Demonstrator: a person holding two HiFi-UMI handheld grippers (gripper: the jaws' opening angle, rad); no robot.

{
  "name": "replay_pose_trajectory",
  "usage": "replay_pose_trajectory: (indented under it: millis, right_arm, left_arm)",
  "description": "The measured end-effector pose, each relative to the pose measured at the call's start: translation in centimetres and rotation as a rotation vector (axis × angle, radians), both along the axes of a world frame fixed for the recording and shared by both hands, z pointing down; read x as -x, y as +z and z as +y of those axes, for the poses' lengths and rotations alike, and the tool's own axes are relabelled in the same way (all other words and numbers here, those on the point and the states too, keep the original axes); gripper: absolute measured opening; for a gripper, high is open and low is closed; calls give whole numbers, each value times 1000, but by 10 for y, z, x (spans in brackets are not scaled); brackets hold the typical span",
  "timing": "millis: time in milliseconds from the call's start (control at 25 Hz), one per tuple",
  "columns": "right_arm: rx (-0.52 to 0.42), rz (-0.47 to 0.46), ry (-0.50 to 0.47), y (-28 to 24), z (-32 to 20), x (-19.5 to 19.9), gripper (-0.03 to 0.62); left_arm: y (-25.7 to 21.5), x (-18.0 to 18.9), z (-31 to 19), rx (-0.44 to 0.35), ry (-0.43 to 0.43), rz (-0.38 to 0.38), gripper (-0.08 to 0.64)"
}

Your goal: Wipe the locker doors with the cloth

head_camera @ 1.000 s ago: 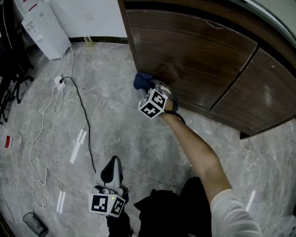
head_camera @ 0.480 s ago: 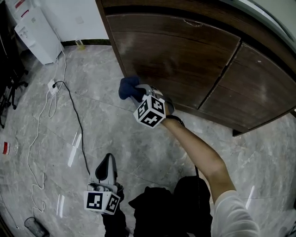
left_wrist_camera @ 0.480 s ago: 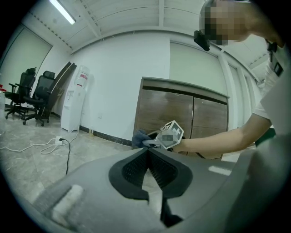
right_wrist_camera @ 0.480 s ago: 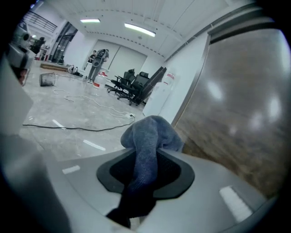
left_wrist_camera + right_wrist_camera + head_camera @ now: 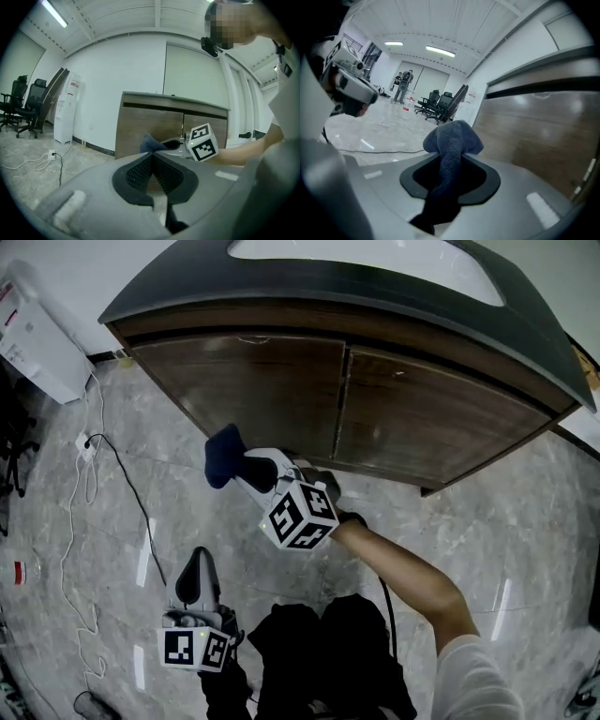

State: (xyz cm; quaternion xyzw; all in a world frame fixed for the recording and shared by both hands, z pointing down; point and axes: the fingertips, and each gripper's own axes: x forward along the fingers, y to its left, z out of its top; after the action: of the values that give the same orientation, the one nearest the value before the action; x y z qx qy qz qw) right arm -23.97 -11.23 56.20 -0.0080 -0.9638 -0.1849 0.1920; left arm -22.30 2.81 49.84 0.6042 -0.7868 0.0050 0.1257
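While the right gripper (image 5: 242, 465) points toward 10 o'clock in the head view, its jaws clamp a dark blue cloth (image 5: 223, 454). The cloth's long axis runs along the jaws. A narrow strip is pinched between them, and its bunched end bulges past the tips, pointing the same way. Brown wooden locker doors (image 5: 281, 395) stand close by at 1 o'clock from the cloth. At 6 o'clock from the cloth, the left gripper (image 5: 199, 570) has its jaws closed together with nothing between them.
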Motion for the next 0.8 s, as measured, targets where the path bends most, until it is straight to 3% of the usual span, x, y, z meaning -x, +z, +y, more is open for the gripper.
replay_pose_trajectory:
  millis: [160, 400, 560, 800]
  right_arm:
    - [73, 4, 63, -68, 1, -65, 110]
    - [232, -6, 285, -188, -14, -169, 109]
    - [305, -82, 429, -292, -16, -229, 109]
    - [341, -208, 633, -455, 3, -314, 109]
  left_arm:
    - [-83, -28, -22, 6, 48, 16, 0]
    - [-216, -76, -46, 36, 124, 47, 0]
    - [-316, -106, -57, 21, 155, 34, 0]
    - [-464, -151, -61, -44, 189, -2, 0]
